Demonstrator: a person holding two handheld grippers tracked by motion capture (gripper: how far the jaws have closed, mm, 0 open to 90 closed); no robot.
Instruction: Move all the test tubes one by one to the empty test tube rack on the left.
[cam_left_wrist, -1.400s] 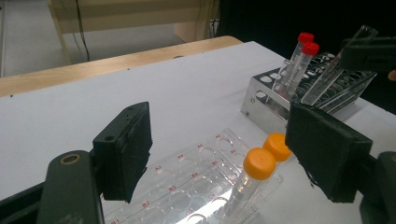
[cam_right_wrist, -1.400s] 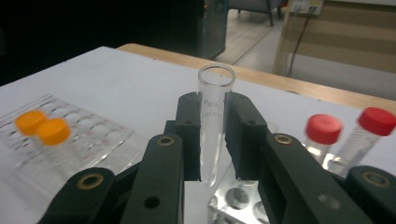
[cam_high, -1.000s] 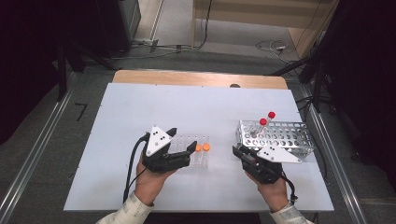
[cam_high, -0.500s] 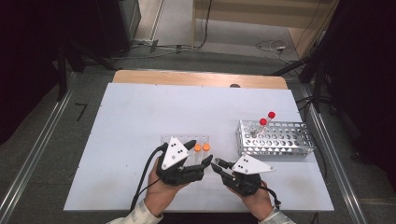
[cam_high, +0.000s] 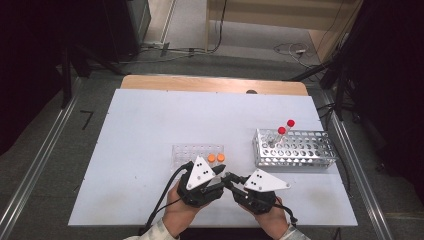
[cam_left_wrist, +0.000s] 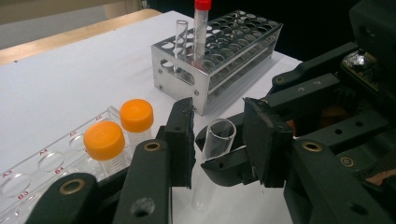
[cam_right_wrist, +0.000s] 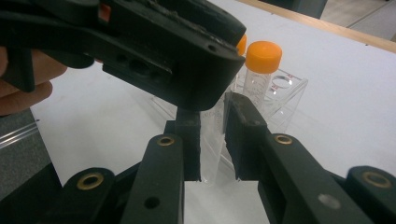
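A clear uncapped tube (cam_right_wrist: 212, 156) stands upright between my right gripper's (cam_right_wrist: 212, 144) pads, which are shut on its lower part. Both grippers meet at the table's front centre, the right gripper (cam_high: 232, 180) tip to tip with the left gripper (cam_high: 221, 176). In the left gripper view the tube's open mouth (cam_left_wrist: 218, 134) sits between my left gripper's (cam_left_wrist: 219, 140) pads. Those jaws have just been closing, and a thin gap still shows on each side of the glass. In the right gripper view the left gripper's black body (cam_right_wrist: 163, 46) hides the tube's top.
A clear plastic rack (cam_high: 187, 151) just beyond the grippers holds two orange-capped tubes (cam_high: 216, 158). A metal rack (cam_high: 300, 150) at the right carries two red-capped tubes (cam_high: 281, 131) and an uncapped one (cam_left_wrist: 181, 37). A wooden strip (cam_high: 210, 84) edges the table's far side.
Both hands came together at the front centre; the right one left the metal rack. The left gripper's jaws narrowed around the tube's top.
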